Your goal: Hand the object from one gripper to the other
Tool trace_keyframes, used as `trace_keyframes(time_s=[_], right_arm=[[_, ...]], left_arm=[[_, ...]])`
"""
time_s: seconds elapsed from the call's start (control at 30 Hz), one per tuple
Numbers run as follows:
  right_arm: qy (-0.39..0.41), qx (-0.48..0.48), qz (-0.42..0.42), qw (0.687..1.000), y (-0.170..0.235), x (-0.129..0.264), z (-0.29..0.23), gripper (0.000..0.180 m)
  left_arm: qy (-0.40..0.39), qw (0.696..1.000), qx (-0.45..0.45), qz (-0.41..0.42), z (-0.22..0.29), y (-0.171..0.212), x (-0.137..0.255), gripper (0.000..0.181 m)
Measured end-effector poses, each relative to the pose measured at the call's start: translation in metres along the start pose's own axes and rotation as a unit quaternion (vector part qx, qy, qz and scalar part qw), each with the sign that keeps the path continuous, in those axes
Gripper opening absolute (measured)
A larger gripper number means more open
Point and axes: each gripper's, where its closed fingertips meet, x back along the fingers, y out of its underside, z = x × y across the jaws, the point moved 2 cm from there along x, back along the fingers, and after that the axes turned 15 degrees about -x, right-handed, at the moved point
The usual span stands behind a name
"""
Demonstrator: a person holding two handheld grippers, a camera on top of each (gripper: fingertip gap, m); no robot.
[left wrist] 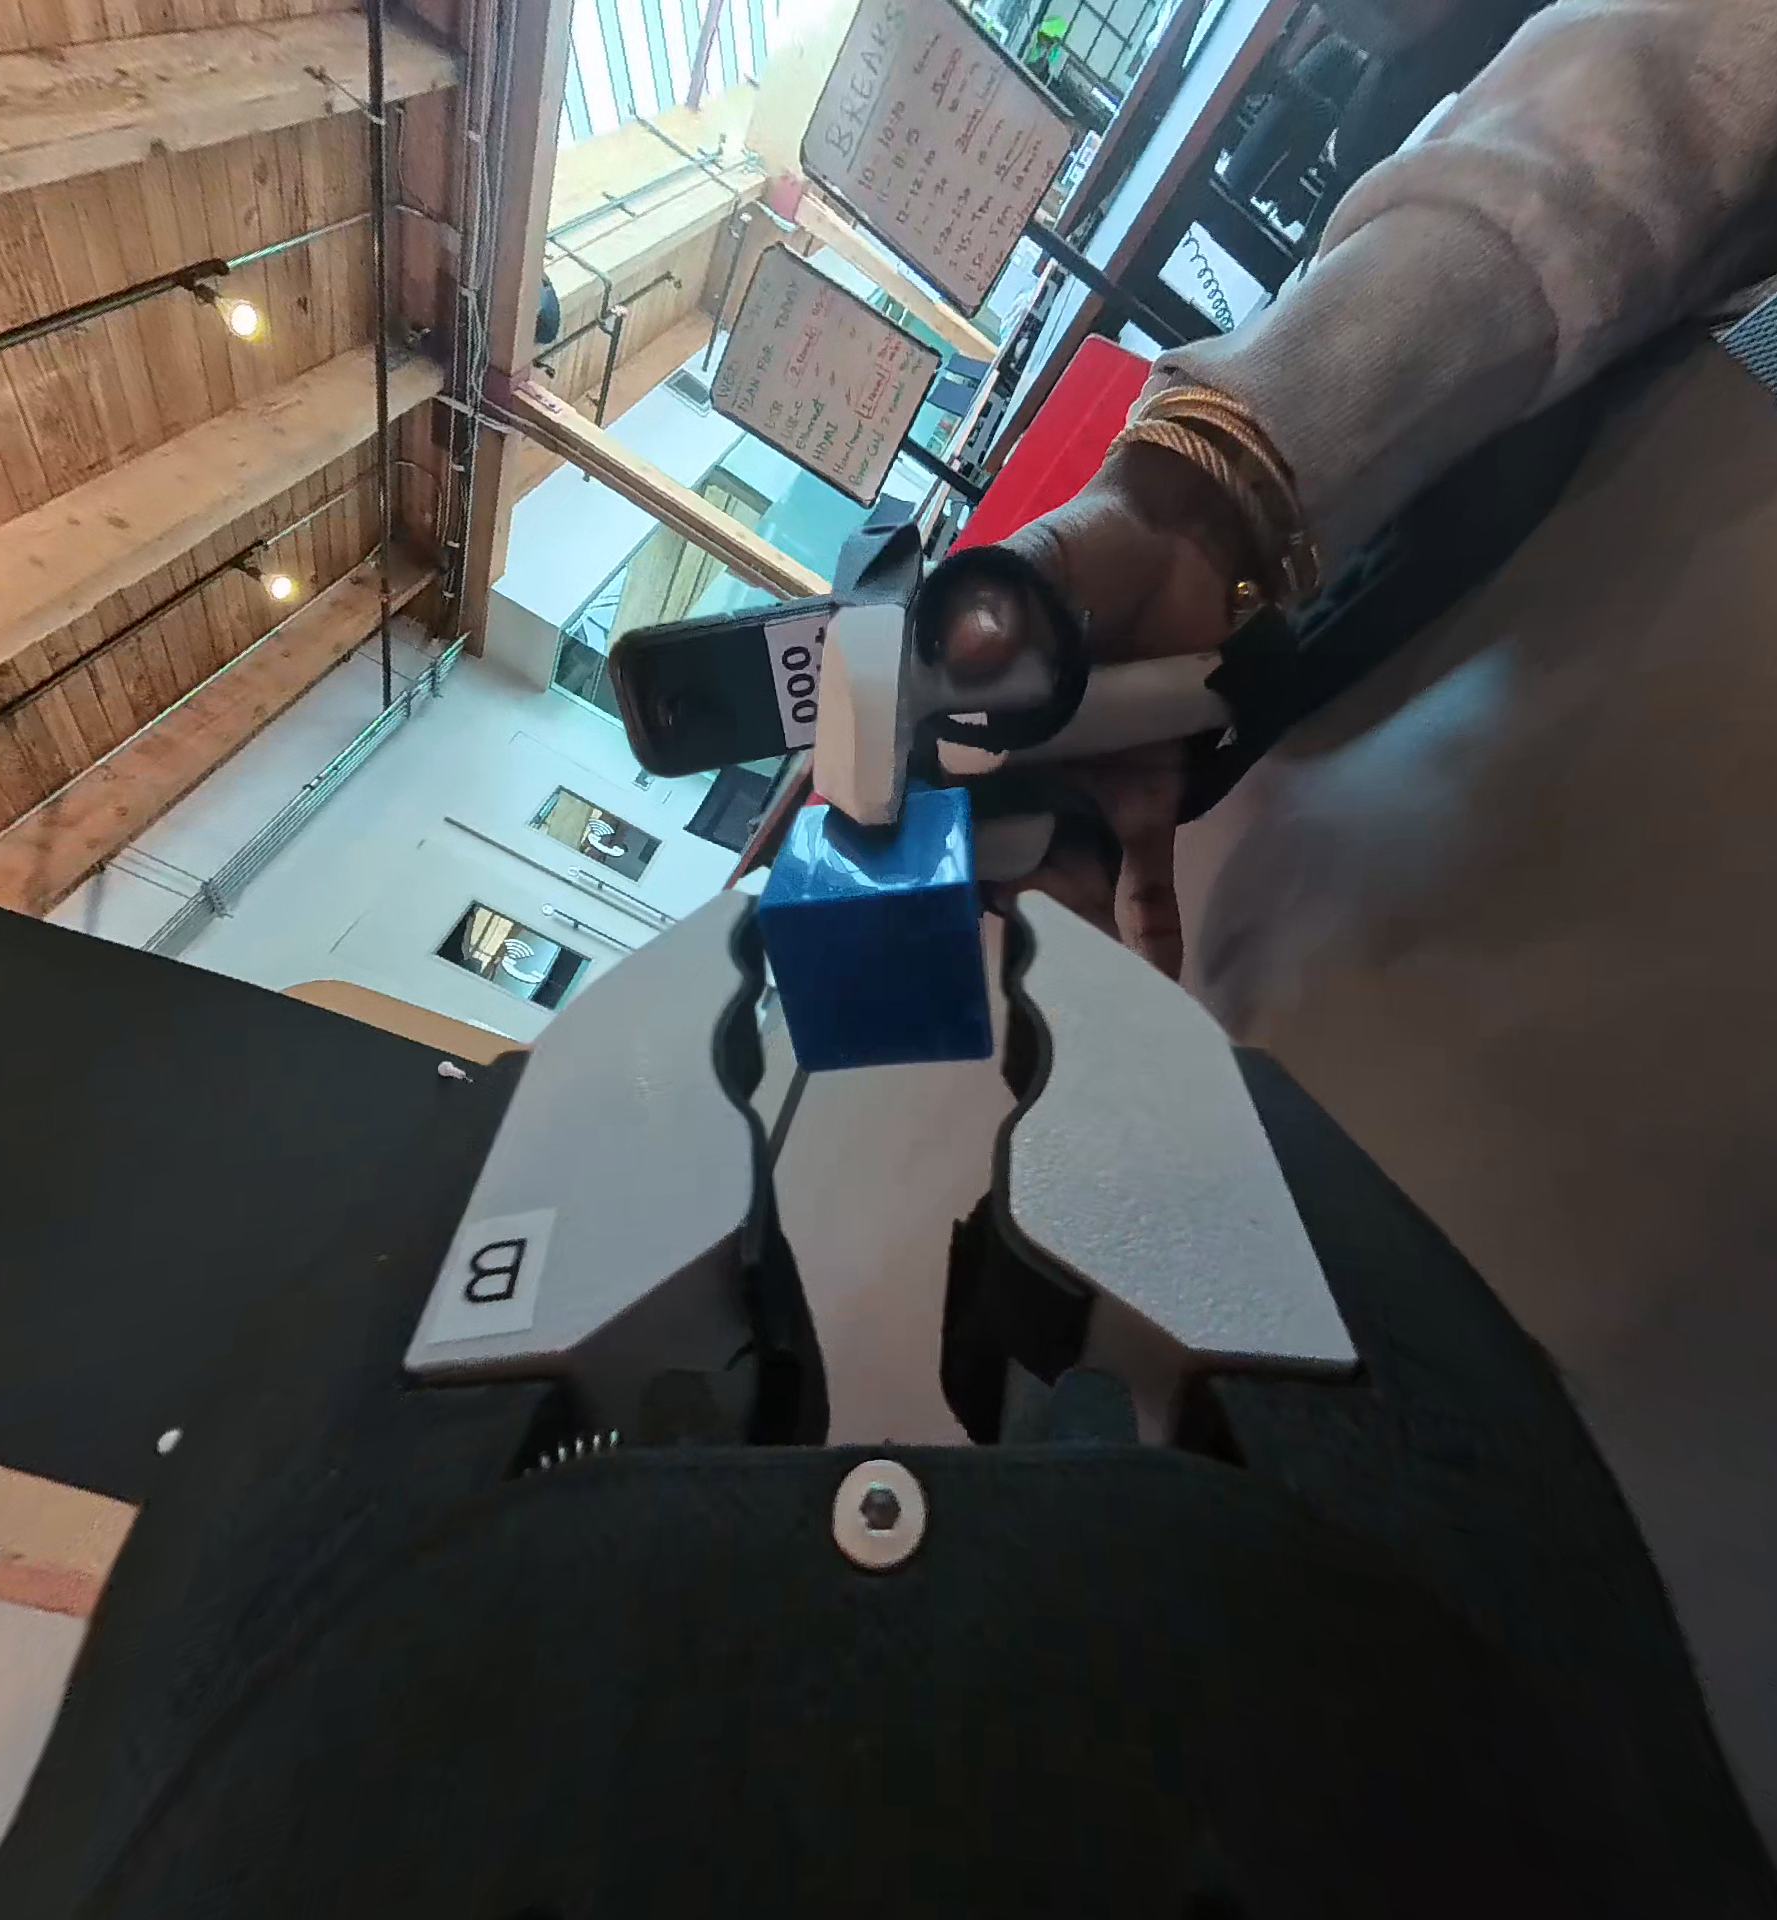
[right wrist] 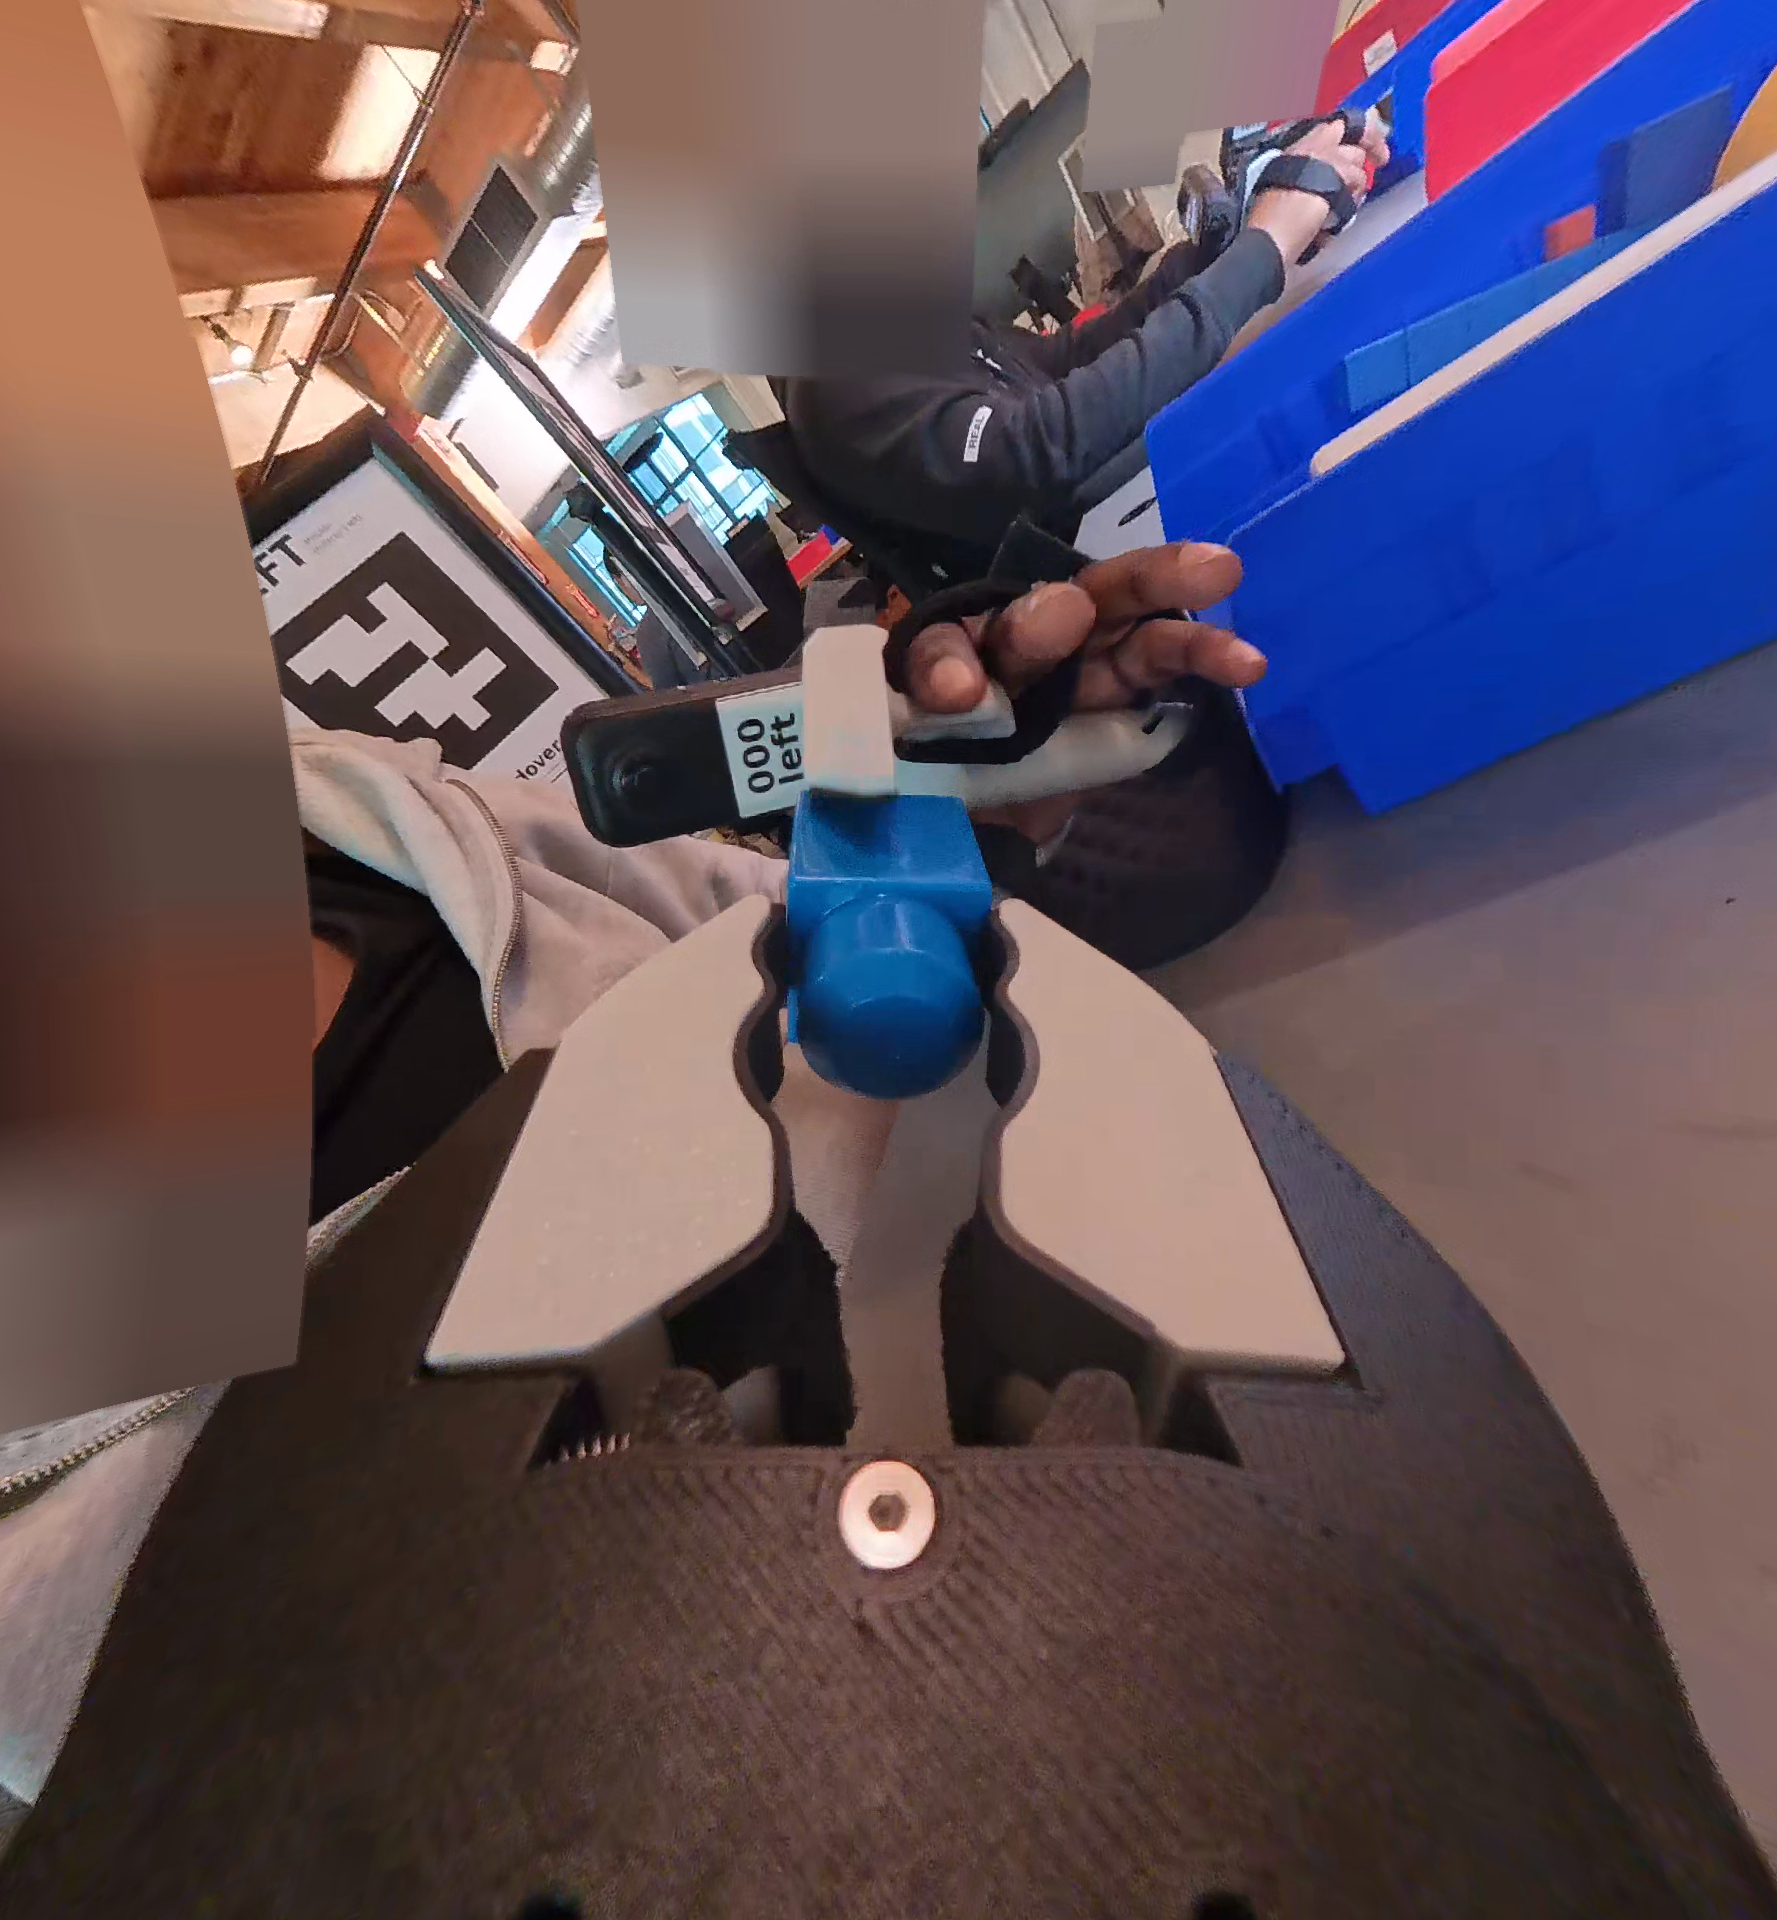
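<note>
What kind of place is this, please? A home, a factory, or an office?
Probably a shared workshop or lab in a converted industrial building: exposed wooden ceiling beams, handwritten whiteboards, and blue storage bins beside another seated person at work.

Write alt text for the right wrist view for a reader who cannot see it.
The right gripper clamps a blue block by its rounded knob, while a finger of the left gripper rests on its top. A blue bin sits behind.

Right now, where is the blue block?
The blue block sits mid-frame in both wrist views, between the jaws of the left gripper and the right gripper.
</note>
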Motion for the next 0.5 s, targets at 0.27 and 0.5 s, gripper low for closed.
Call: trace_keyframes(time_s=[0.27, 0.5], right_arm=[[0.032, 0.131, 0.07, 0.988, -0.013, -0.002, -0.005, 0.071], [0.125, 0.544, 0.17, 0.812, -0.022, -0.001, -0.034, 0.111]], left_arm=[[-0.024, 0.989, 0.137, 0.054, -0.017, -0.005, 0.008, 0.037], [0.004, 0.857, 0.485, 0.175, -0.046, -0.001, 0.025, 0.036]])
